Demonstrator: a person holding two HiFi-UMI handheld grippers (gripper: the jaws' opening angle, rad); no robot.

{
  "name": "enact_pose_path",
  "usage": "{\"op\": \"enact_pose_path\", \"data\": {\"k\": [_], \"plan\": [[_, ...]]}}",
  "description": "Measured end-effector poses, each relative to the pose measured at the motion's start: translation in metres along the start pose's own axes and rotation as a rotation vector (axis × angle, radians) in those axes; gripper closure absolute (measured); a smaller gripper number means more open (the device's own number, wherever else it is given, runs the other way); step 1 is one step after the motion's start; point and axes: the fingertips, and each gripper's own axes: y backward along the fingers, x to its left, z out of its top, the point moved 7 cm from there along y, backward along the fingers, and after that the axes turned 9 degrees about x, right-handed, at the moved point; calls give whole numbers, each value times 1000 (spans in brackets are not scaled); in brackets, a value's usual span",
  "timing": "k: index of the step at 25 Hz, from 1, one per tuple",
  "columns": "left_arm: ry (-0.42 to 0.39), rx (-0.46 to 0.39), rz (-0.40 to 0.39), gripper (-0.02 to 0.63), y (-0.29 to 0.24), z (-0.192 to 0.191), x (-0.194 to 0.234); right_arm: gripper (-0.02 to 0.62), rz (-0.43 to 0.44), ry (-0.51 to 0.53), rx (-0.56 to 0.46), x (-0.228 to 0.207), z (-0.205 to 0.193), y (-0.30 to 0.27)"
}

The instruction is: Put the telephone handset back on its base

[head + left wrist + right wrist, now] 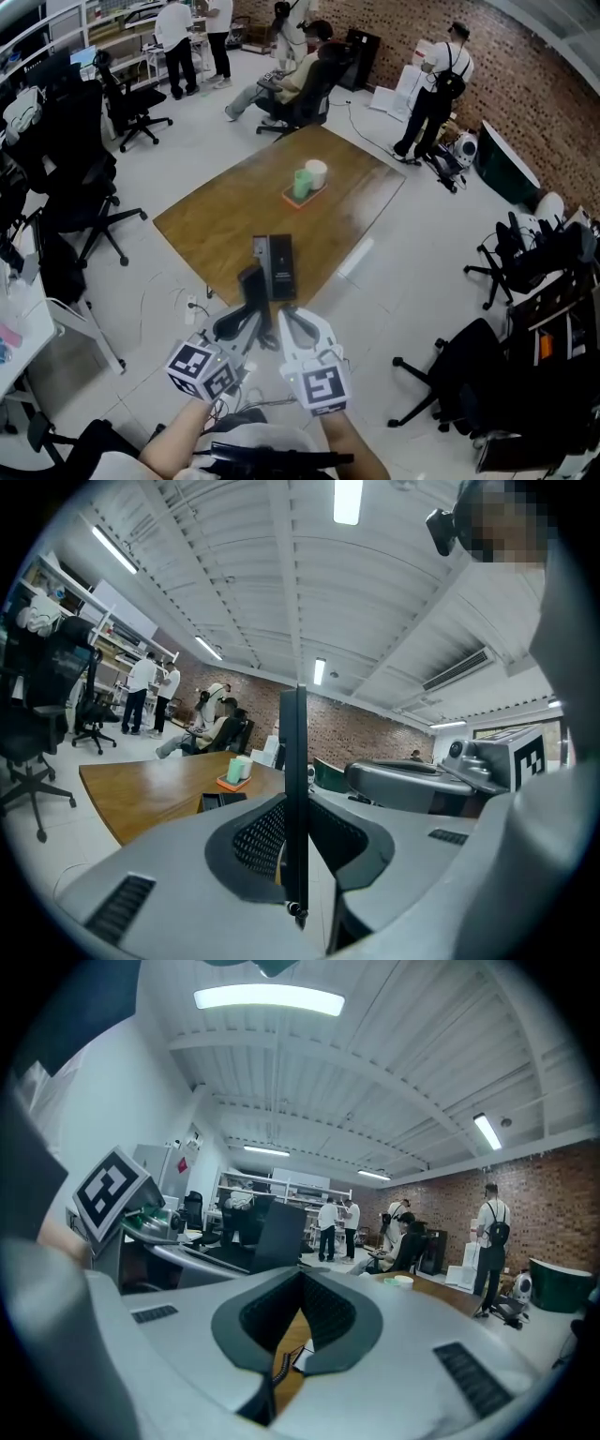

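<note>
The black telephone base (277, 265) lies on the wooden table (221, 217) near its front corner, and shows small in the left gripper view (221, 801). My left gripper (251, 302) is shut on the flat black handset (251, 283), which stands upright and edge-on between the pads (293, 789). In the right gripper view the handset (279, 1233) is a dark slab to the left. My right gripper (294, 321) hangs beside the left one, short of the table, with its tips together and nothing in them (300, 1277). A coiled cord (273, 1371) shows below the right jaws.
An orange tray (304, 195) with a green cup and a white cup sits mid-table. Office chairs stand at the left (80, 192) and right (525, 258). A seated person (298, 77) is at the table's far end; others stand behind. A power strip (192, 307) lies on the floor.
</note>
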Motion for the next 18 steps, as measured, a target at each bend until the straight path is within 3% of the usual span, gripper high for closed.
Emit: {"op": "enact_pose_path", "data": {"k": [11, 18], "plan": [[47, 111, -65, 541, -41, -16, 47, 591, -27, -51, 43, -9, -6, -43], [153, 170, -125, 541, -71, -33, 85, 591, -42, -67, 85, -15, -15, -59]]}}
